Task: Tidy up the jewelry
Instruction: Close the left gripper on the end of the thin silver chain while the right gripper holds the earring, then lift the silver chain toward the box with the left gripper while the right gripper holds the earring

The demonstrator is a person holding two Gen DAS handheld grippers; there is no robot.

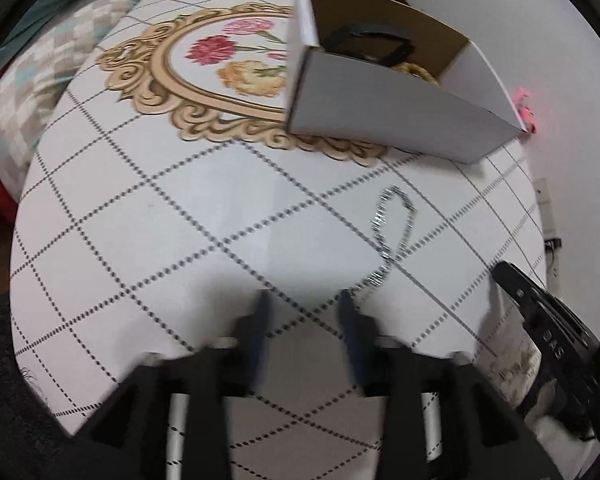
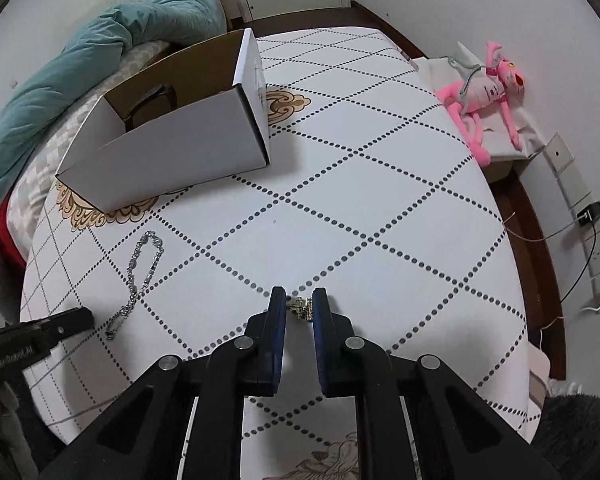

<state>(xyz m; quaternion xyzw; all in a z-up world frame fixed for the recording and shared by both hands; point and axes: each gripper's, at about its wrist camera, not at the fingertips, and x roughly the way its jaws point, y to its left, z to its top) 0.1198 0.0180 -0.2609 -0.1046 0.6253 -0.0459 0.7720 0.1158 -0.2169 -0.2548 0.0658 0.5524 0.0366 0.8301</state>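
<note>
A silver chain necklace (image 1: 392, 228) lies looped on the white patterned bed cover; it also shows in the right wrist view (image 2: 140, 276). My left gripper (image 1: 304, 308) is open and empty, its tips just short of the chain's near end. My right gripper (image 2: 299, 308) has a small gold jewelry piece (image 2: 299, 307) between its fingertips, low over the cover; the fingers stand narrowly apart around it. An open white cardboard box (image 1: 380, 120) stands farther back, also in the right wrist view (image 2: 172, 148), with a dark band and a gold item inside.
A pink plush toy (image 2: 488, 88) lies on a stand at the bed's right. A teal blanket (image 2: 80, 76) and pillow sit at the left. A wall socket strip with cables (image 2: 592, 216) is at the right. The right gripper shows at the edge of the left wrist view (image 1: 548, 320).
</note>
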